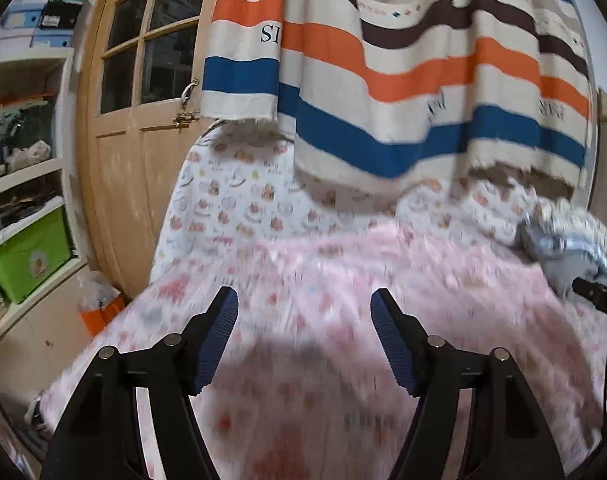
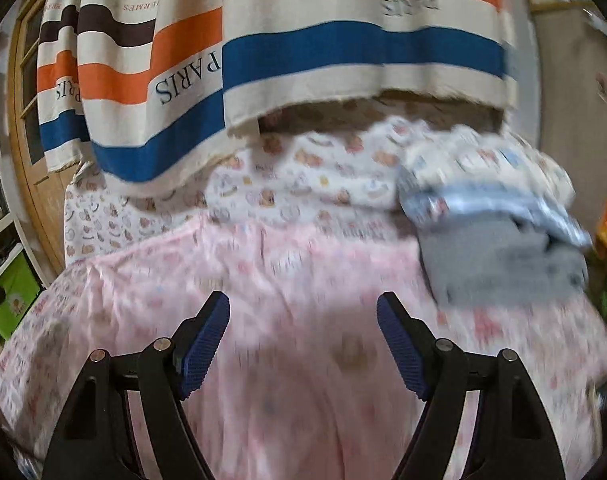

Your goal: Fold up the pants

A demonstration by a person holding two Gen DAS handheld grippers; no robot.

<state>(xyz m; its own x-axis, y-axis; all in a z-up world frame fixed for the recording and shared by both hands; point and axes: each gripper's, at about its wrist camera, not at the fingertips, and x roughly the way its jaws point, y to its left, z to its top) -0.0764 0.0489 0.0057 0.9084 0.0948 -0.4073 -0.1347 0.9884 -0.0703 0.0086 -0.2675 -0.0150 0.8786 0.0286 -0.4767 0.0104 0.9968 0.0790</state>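
A: Item one, the pink pants point(image 2: 303, 280)?
B: Soft pink printed fabric, spread flat directly ahead of and beneath both grippers. Small pale motifs; blurred, so the print cannot be read. Far edge runs straight, left to right, beyond the fingertips.

A: Left gripper point(image 1: 304, 338)?
B: Jaws spread wide, nothing between them. Black arms, ribbed blue pads point(image 1: 217, 342). Whether the tips touch the cloth cannot be told; they sit over the pink fabric point(image 1: 323, 272).

A: Right gripper point(image 2: 303, 340)?
B: Same build, jaws wide apart, holding nothing, ribbed blue pads point(image 2: 205, 346), over the same fabric. Contact cannot be told.

A: Beyond the pants?
B: A white bedsheet point(image 2: 287, 176) with a bear-and-cup print, lying past the pants' far edge. Ahead and to the right of the right gripper, a heap of clothes: a grey garment point(image 2: 499, 268) with a pale blue-trimmed printed piece point(image 2: 483, 176) bunched on top of it.

A: Above?
B: A striped cloth point(image 2: 303, 48) hanging in folds, bands of cream, orange, blue and brown, frayed lower hem, lettering reading "PARIS".

A: Left of the left gripper?
B: A wooden door point(image 1: 143, 80) with glass panes and a metal latch; farther left, shelving with a green bin point(image 1: 27, 256).
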